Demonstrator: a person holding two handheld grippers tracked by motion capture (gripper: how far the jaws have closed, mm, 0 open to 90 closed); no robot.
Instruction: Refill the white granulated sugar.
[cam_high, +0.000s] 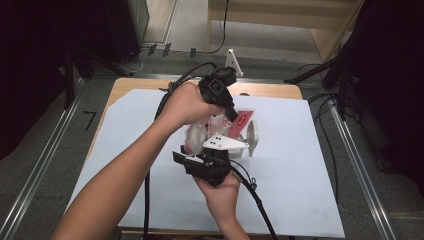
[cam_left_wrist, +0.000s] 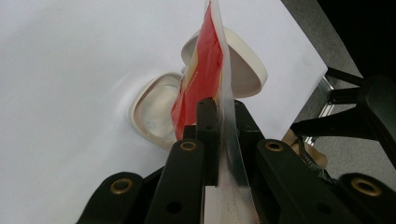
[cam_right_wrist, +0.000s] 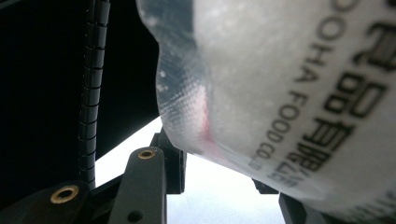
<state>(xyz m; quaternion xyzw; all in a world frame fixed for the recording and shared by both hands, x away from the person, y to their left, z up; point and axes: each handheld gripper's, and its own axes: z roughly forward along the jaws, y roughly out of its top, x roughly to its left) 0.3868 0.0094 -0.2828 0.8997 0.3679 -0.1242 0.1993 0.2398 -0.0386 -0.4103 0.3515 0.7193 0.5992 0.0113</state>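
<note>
Soft, slippery clear plastic food pouch with red label (cam_high: 220, 131) above the cream bowl (cam_left_wrist: 156, 112): left gripper (cam_left_wrist: 218, 122) clamps its flat seal, right gripper (cam_right_wrist: 219, 179) hugs its bulgy body.

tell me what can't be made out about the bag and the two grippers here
- High view: the bag is mostly covered by the left gripper and right gripper.
- Right gripper view: its print is blurred and cut off by the frame edge.
- Left gripper view: the bag hides part of the white dish.
</note>
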